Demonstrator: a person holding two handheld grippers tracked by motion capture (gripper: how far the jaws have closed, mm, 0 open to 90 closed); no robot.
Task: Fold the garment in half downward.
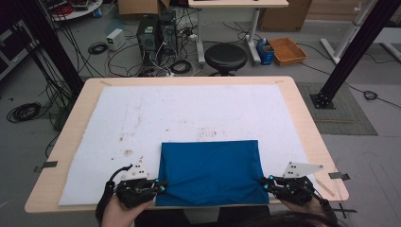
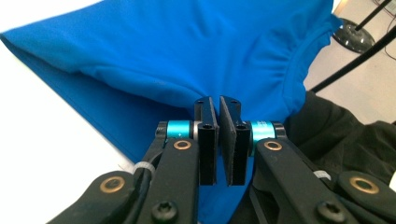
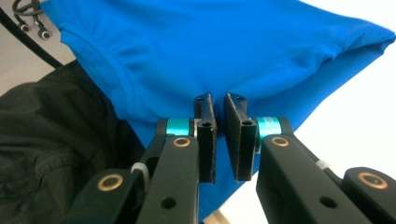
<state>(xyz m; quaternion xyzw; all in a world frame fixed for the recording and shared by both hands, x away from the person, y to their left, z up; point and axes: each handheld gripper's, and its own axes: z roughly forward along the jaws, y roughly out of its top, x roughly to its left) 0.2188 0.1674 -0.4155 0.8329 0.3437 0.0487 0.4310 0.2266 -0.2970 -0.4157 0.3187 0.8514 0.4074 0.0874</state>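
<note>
A bright blue garment (image 1: 210,170) — a T-shirt, by its ribbed collar — lies folded into a rough rectangle at the table's near edge, centred, on the white mat. Its near corners are pinched up off the surface, so the cloth there rises in soft wrinkles; the far edge lies flat and straight.

A light wooden table (image 1: 307,127) carries a stained white sheet (image 1: 189,113); a folded blue shirt (image 1: 210,170) lies on it.

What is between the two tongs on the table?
In the high view, the folded blue shirt fills the stretch between the left tongs and the right tongs, each pinching a near corner.
</note>
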